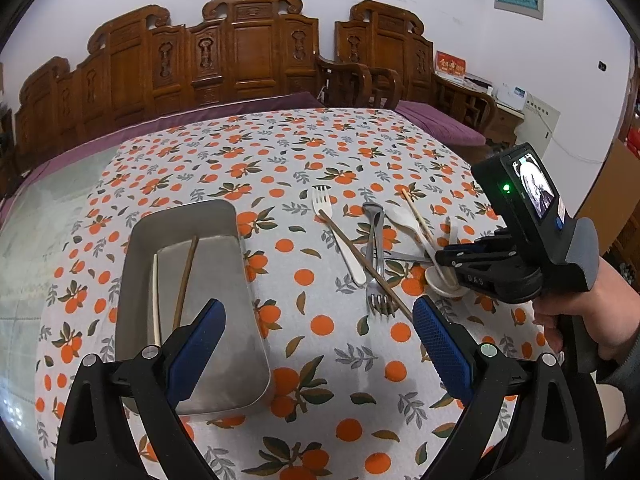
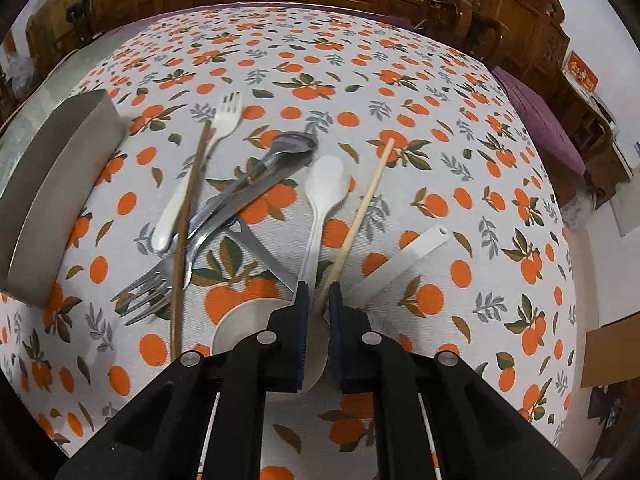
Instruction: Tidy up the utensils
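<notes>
The right gripper (image 2: 319,294) pinches a pale chopstick (image 2: 366,200) among scattered cutlery on an orange-print tablecloth (image 1: 320,148). The left gripper (image 1: 318,312) hangs open beside a metal tray (image 1: 244,308) holding two chopsticks.

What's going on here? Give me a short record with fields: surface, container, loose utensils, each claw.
Surface: tablecloth printed with oranges
Container: metal tray holding two chopsticks, one light, one dark
Loose utensils: white fork, metal forks, white spoon, dark chopstick
Left claw: open, empty
Right claw: shut on pale chopstick
</notes>
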`<state>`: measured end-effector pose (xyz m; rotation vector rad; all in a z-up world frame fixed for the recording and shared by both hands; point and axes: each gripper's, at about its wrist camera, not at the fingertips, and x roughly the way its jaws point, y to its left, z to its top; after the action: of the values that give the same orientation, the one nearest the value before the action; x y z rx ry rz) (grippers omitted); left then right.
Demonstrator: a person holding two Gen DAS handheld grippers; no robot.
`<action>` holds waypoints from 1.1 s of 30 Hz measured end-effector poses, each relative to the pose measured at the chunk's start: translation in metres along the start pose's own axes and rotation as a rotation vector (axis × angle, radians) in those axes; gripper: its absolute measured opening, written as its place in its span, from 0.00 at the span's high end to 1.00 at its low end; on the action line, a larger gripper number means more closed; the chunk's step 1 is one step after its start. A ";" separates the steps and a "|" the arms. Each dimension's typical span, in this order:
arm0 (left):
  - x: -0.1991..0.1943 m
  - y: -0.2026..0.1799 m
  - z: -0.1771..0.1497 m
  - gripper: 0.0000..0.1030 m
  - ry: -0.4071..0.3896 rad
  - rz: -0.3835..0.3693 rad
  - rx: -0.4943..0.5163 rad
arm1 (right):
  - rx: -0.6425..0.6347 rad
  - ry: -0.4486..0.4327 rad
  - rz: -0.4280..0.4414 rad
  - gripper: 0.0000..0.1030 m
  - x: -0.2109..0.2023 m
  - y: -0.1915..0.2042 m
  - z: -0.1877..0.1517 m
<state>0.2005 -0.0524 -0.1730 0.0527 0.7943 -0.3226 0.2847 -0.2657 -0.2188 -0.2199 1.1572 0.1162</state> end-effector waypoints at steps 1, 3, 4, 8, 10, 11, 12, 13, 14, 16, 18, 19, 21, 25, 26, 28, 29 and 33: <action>0.000 0.000 0.000 0.12 0.000 0.000 0.000 | 0.001 0.000 -0.003 0.89 0.000 -0.001 0.000; 0.000 0.000 0.000 0.12 -0.001 -0.002 0.001 | -0.001 -0.001 -0.012 0.90 0.001 -0.001 0.000; 0.000 -0.001 -0.001 0.12 -0.001 -0.002 0.003 | 0.001 -0.001 -0.012 0.91 0.002 -0.002 0.001; 0.001 -0.002 -0.002 0.12 0.005 0.000 0.010 | 0.013 -0.003 -0.015 0.91 0.004 -0.003 0.005; 0.001 -0.003 -0.002 0.12 0.007 0.001 0.014 | 0.032 -0.001 0.004 0.90 0.005 -0.007 0.006; 0.001 -0.004 -0.001 0.12 0.007 0.001 0.015 | 0.049 -0.002 0.021 0.91 0.005 -0.010 0.006; 0.002 -0.004 -0.001 0.12 0.009 0.002 0.015 | 0.059 -0.002 0.029 0.91 0.005 -0.011 0.006; 0.001 -0.004 -0.001 0.12 0.009 0.002 0.013 | 0.070 -0.005 0.036 0.92 0.004 -0.013 0.006; 0.002 -0.004 -0.001 0.12 0.009 0.002 0.013 | 0.081 -0.010 0.046 0.94 0.003 -0.014 0.005; 0.002 -0.005 -0.002 0.12 0.012 0.004 0.015 | 0.086 -0.016 0.053 0.95 0.001 -0.015 0.001; 0.003 -0.006 -0.003 0.12 0.013 0.006 0.018 | 0.083 -0.035 0.051 0.95 -0.005 -0.016 -0.002; 0.003 -0.007 -0.004 0.12 0.013 0.008 0.020 | 0.086 -0.050 0.058 0.95 -0.010 -0.018 -0.004; 0.004 -0.010 -0.005 0.12 0.010 0.011 0.023 | 0.092 -0.079 0.074 0.95 -0.021 -0.022 -0.007; 0.004 -0.018 -0.006 0.12 -0.001 0.020 0.029 | 0.083 -0.130 0.083 0.95 -0.044 -0.030 -0.016; 0.005 -0.021 -0.006 0.12 -0.003 0.021 0.027 | 0.080 -0.138 0.086 0.95 -0.048 -0.032 -0.018; 0.006 -0.027 -0.004 0.12 -0.009 0.022 0.028 | 0.075 -0.160 0.094 0.95 -0.059 -0.037 -0.025; 0.007 -0.030 -0.004 0.12 -0.010 0.025 0.031 | 0.074 -0.166 0.098 0.95 -0.062 -0.040 -0.028; 0.016 -0.045 0.000 0.20 0.008 0.027 0.039 | 0.078 -0.185 0.121 0.95 -0.071 -0.051 -0.043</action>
<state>0.1971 -0.0995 -0.1810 0.1017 0.7946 -0.3125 0.2287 -0.3239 -0.1648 -0.0684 0.9886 0.1935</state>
